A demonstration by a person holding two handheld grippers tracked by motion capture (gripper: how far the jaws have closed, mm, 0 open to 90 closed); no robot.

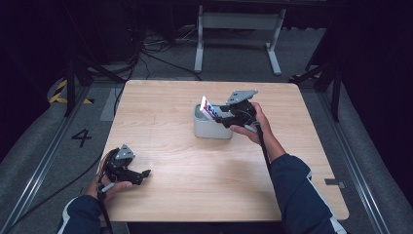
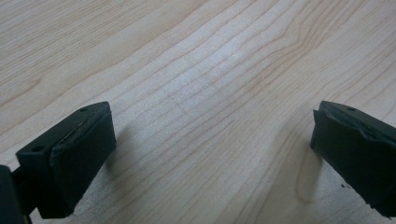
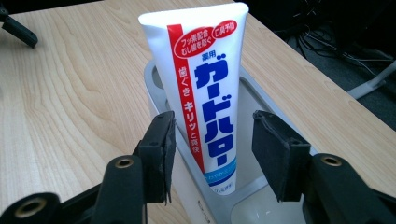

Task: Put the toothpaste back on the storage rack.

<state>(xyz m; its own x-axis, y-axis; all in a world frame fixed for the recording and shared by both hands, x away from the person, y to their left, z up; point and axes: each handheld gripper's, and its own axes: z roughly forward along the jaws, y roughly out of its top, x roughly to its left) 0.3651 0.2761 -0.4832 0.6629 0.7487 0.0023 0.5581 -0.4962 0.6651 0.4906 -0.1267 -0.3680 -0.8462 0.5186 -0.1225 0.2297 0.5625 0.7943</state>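
Wood table (image 1: 160, 117), dark room. Right gripper (image 3: 212, 140) jaws apart astride toothpaste tube (image 3: 205, 84) standing in grey bin (image 1: 204, 127); placing appears done, next: back away. Left gripper (image 2: 210, 154) wide, empty.

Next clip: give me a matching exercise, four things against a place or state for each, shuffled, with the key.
Things:
1. tube
2. bin
3. left gripper
4. right gripper

Places or states:
A. grey, near the table's middle
B. open over bare wood at the near left corner
C. standing in the bin, leaning on its rim
D. open, one jaw on either side of the tube

Pairs: 1-C, 2-A, 3-B, 4-D
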